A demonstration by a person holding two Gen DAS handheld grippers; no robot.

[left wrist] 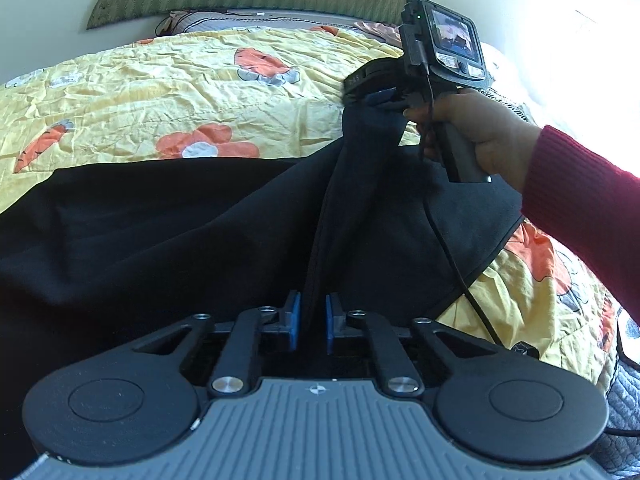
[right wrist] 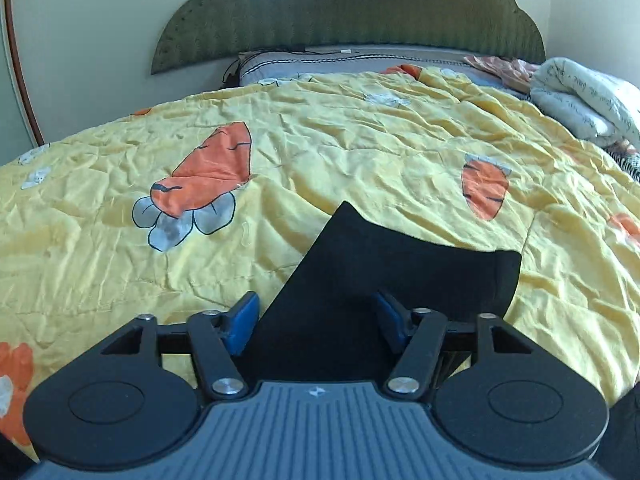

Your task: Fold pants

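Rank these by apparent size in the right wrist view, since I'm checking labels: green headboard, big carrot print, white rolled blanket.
1. Green headboard
2. Big carrot print
3. White rolled blanket, partly cut off; nearness skews all three.

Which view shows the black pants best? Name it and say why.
The left wrist view: the black pants spread across the yellow quilt, pinched by the left gripper and lifted by the right gripper. The right wrist view shows only a corner between its fingers.
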